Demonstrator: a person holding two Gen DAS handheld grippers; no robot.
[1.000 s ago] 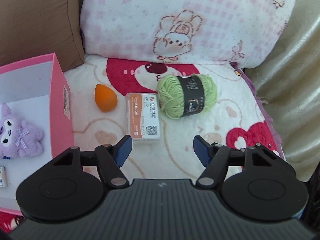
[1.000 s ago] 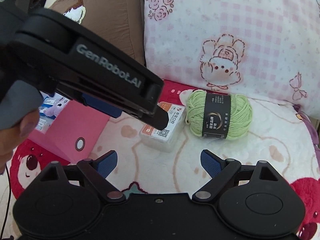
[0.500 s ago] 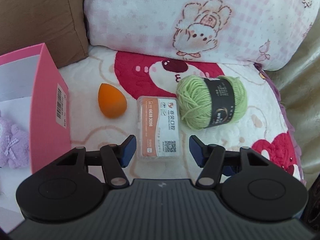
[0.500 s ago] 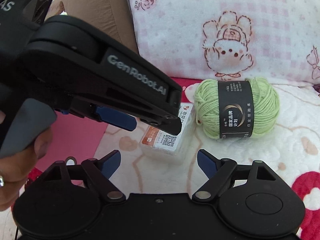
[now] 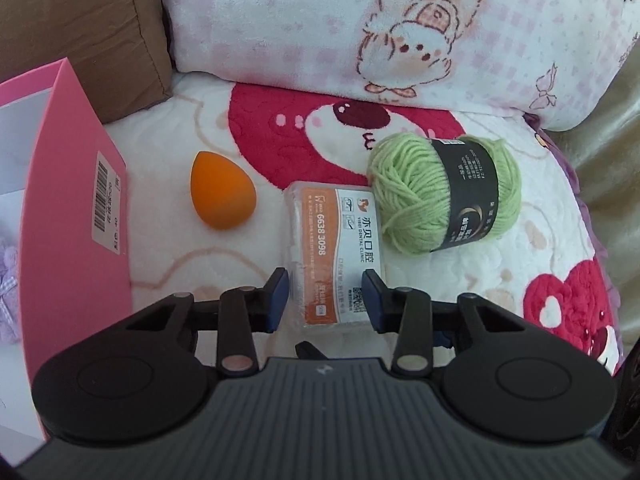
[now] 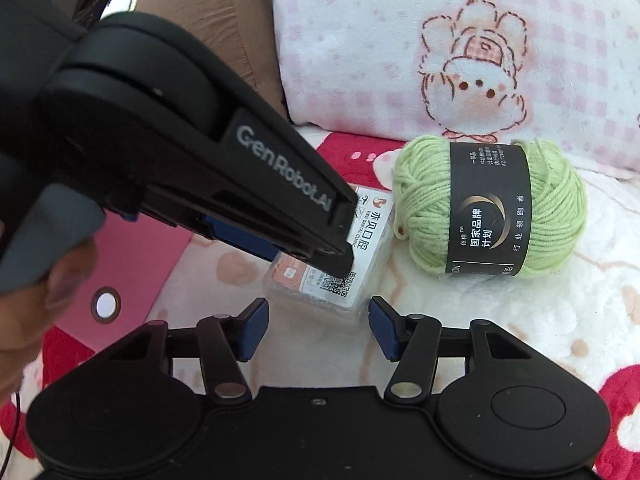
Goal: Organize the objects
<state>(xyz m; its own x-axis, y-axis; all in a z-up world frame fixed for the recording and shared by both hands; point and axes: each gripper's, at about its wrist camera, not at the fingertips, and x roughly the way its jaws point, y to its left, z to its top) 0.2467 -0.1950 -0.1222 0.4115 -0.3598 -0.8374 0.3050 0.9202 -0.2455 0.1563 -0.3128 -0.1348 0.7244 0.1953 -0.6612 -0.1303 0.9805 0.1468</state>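
A clear plastic box [image 5: 336, 256] with an orange and white label lies on the patterned blanket. My left gripper [image 5: 325, 293] has come down over its near end. Its jaws are closing, with the blue pads close beside the box's long sides, and I see no firm press. In the right wrist view, a black finger [image 6: 280, 188] of the left gripper lies across the box [image 6: 360, 256]. My right gripper [image 6: 318, 318] is closing too. Only the box's near edge reaches its tips. A green yarn ball [image 5: 444, 196] rests to the right and an orange sponge [image 5: 220, 196] to the left.
An open pink box [image 5: 76, 216] stands at the left with a purple plush toy [image 5: 8, 280] inside. A pink checked pillow [image 5: 360, 20] and a brown cushion [image 5: 80, 20] close off the back. A hand [image 6: 40, 300] holds the left gripper.
Both grippers have sunk toward the labelled box and their jaws have narrowed. The left one, earlier short of the box, now has the box's near end between its pads.
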